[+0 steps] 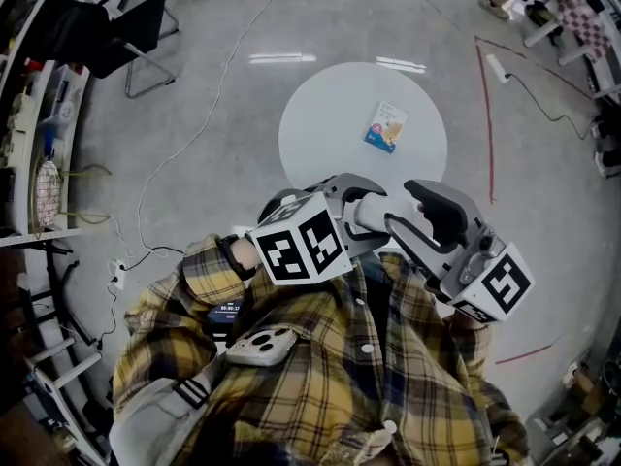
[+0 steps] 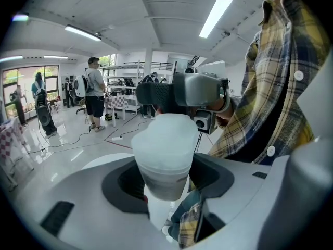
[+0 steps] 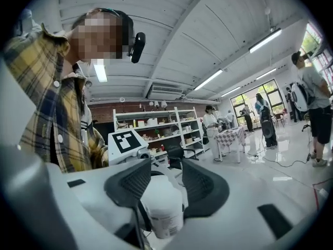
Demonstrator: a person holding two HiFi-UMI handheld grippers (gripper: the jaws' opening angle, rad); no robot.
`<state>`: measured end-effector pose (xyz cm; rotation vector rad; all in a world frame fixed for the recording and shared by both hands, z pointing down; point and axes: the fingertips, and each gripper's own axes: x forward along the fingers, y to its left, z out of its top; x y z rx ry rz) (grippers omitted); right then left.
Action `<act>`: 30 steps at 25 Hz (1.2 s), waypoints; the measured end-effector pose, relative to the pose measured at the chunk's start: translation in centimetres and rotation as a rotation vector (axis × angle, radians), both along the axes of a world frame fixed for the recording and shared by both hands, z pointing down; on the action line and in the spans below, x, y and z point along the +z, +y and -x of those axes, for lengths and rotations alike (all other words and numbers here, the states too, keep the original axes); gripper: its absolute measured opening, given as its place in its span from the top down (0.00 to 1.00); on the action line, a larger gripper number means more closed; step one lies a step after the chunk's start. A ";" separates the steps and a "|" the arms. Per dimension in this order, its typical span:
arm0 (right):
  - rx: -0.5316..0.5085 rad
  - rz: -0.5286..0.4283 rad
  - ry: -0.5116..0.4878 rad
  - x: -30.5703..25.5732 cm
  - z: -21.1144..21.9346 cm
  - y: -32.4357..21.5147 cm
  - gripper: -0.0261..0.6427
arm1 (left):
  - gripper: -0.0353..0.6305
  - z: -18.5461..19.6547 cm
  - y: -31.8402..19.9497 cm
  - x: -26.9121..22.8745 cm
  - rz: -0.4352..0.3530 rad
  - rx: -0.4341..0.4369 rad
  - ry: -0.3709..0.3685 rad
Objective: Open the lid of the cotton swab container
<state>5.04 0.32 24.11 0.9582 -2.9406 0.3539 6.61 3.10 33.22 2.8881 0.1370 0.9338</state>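
A translucent white cotton swab container is held at chest height in front of a yellow plaid shirt. My left gripper has its dark pads against both sides of the body. The container's other, labelled end lies between the ribbed pads of my right gripper, which stand a little apart from it. In the head view the two grippers face each other: left gripper, right gripper, with the container between them. The lid's state is hidden.
A round white table stands ahead with a small packet on it. Cables and a red tape line cross the grey floor. A black chair is at the far left. People and shelves stand around the room.
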 end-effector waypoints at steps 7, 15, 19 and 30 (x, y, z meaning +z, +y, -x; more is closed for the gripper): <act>-0.131 -0.013 0.054 -0.2 1.7 1.3 0.57 | 0.56 0.0 0.6 -0.8 -0.001 0.015 0.012; -0.226 0.003 0.138 1.3 2.6 2.5 0.55 | 0.56 -0.1 1.9 -1.5 0.006 0.047 0.009; -0.245 0.014 0.142 2.0 2.8 3.0 0.55 | 0.56 -0.2 2.5 -1.6 0.015 0.061 0.013; -0.244 -0.072 0.153 2.1 3.0 3.9 0.62 | 0.56 0.0 3.1 -1.6 0.032 0.084 0.000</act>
